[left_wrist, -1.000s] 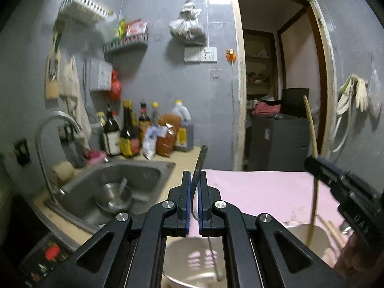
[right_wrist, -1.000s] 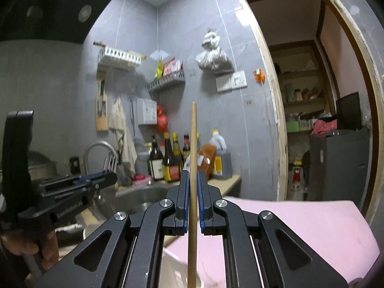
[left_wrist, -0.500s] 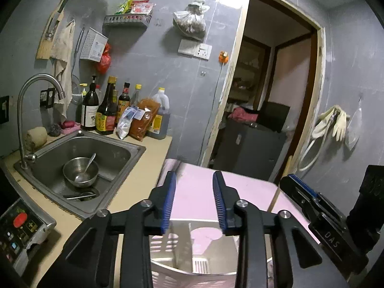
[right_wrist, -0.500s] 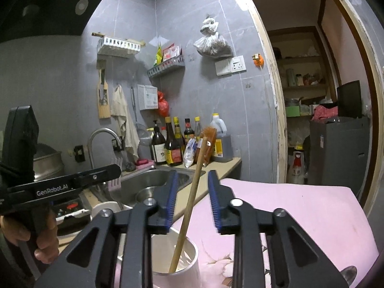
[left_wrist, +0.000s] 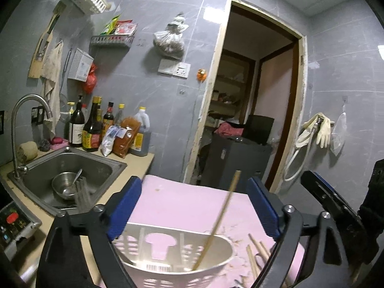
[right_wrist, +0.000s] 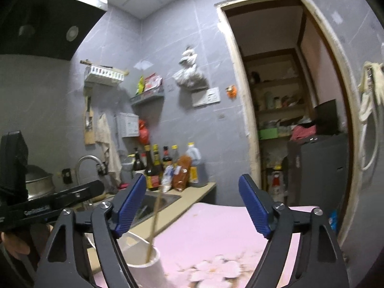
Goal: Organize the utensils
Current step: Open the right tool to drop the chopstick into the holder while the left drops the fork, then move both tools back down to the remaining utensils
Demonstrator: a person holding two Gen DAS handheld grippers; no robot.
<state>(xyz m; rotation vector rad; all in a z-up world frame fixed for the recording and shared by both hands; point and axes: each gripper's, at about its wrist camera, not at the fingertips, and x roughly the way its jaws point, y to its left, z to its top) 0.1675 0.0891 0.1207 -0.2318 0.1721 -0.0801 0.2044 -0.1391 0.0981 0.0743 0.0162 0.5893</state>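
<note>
A white slotted utensil holder point(left_wrist: 172, 261) stands on the pink cloth, just below my left gripper point(left_wrist: 194, 208). A wooden chopstick point(left_wrist: 218, 220) leans inside it, tip up to the right. Several loose chopsticks point(left_wrist: 254, 252) lie on the cloth to its right. My left gripper is wide open and empty. My right gripper point(right_wrist: 192, 206) is wide open and empty, above and right of the holder point(right_wrist: 141, 256), where the chopstick point(right_wrist: 154, 223) shows leaning. Each gripper is seen in the other's view: the right one point(left_wrist: 336, 213) and the left one point(right_wrist: 55, 206).
A steel sink point(left_wrist: 72, 180) with a bowl and tap sits left of the cloth-covered table point(left_wrist: 192, 206). Sauce bottles point(left_wrist: 96, 127) line the wall. A doorway point(left_wrist: 252, 110) and a dark cabinet point(left_wrist: 237, 158) lie behind the table. An induction cooker point(left_wrist: 14, 223) is at far left.
Both grippers have opened wide. The left let go of a metal utensil and the right let go of the chopstick, which now leans in the holder. Both have drawn back upward.
</note>
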